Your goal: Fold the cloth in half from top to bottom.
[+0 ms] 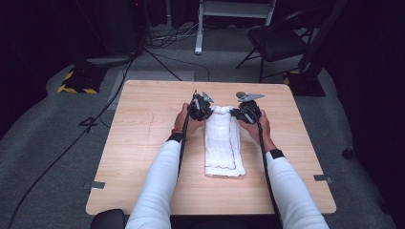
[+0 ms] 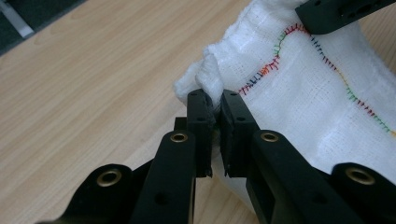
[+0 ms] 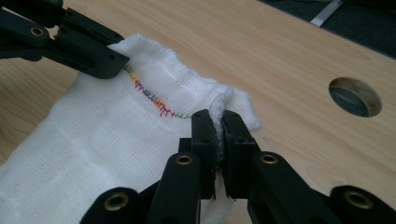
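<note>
While both grippers pinch the far corners, notes as follows:

cloth: white folded towel (image 1: 223, 143) w/ multicolour stitched edge, lying lengthwise mid counter (image 1: 143, 143), long axis running away from the person. Near end flat on the wood, far end bunched up between the two grippers.

left gripper (image 1: 201, 108): at far-left corner of the towel. Jaws together, clamped on a small fold of fabric, seen close in the left gripper view (image 2: 214, 112). Bite is on the very corner, prob so the whole far edge comes up w/ it rather than one layer.

right gripper (image 1: 247, 110): at far-right corner, mirror of the left. Jaws closed on the fabric too, cloth squeezed between the pads in the right gripper view (image 3: 215, 122).

why two corners: holding both ends of the same short edge keeps it straight and taut, so the towel can be carried over as one panel, no sag in the middle. Looks like setup for another fold toward the person, or a lift-off; can't say which.

stitch line (image 2: 280, 51): curves up where the cloth is pulled, i.e. edge is off the wood near the grips.

hands: person's hands (image 1: 182, 120) wrap each gripper body, sleeves coming in from the bottom, roughly symmetric.

counter hole (image 3: 355, 96): round cut-out just beyond the right corner, apart from the cloth.

risk: thin bite, a layer could slip out if pulled unevenly.
</note>
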